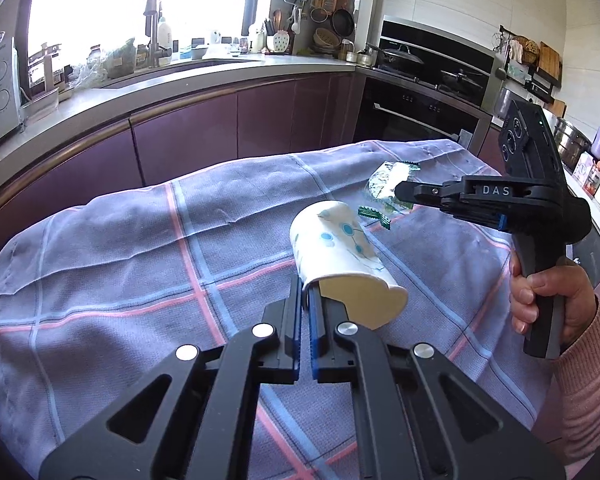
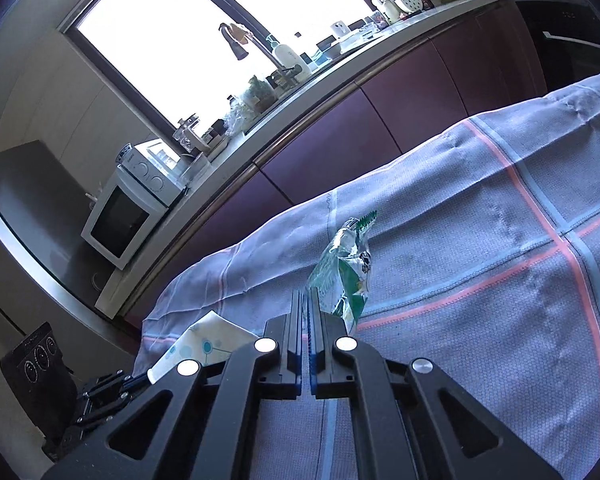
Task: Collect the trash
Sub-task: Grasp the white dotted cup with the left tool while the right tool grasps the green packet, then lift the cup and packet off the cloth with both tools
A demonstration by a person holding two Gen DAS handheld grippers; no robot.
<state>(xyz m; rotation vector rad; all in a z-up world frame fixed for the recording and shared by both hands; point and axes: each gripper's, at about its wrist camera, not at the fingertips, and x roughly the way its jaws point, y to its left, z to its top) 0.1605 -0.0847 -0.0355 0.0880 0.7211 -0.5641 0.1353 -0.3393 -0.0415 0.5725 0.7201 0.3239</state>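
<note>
A white paper cup with blue dots is lifted and tilted over the checked cloth. My left gripper is shut on its rim, one finger inside the cup and one outside. A crumpled green and white wrapper stands up from my right gripper, which is shut on its lower edge. In the left wrist view the right gripper reaches in from the right with the wrapper at its tip, and a hand grips its handle. The right wrist view shows the cup and the left gripper at the lower left.
A lilac cloth with pink and blue stripes covers the table. Behind it runs a counter with purple cabinet fronts, a tap and bottles. A white microwave sits at the counter's left end; an oven and hob are at the right.
</note>
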